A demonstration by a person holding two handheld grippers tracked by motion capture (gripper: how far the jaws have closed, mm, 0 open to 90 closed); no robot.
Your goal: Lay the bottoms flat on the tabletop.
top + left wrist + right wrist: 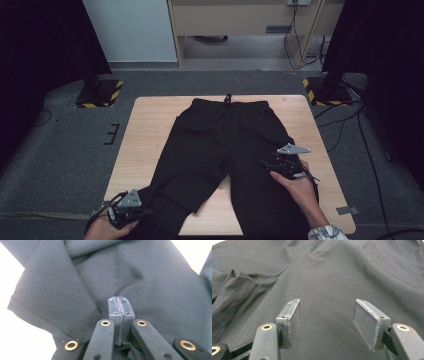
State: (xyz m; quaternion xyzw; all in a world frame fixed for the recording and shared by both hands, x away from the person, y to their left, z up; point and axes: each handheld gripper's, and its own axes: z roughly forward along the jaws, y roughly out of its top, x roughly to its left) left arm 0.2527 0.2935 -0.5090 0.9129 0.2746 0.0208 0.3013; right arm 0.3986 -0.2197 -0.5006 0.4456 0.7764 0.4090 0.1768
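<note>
We are mid-fold on the black trousers point(225, 150), spread across the surface point(145, 130), waistband at twelve o'clock. Our left tool point(131, 209), at seven o'clock, is clamped on the left leg's hem; our right tool point(280, 165) hovers spread over the right leg. Next, we judge, the hem goes toward twelve o'clock.

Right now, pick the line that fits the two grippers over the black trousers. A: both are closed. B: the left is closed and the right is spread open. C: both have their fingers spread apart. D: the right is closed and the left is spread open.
B: the left gripper has its fingers pressed together over the black trousers, while the right gripper has a wide gap between its fingers.
</note>
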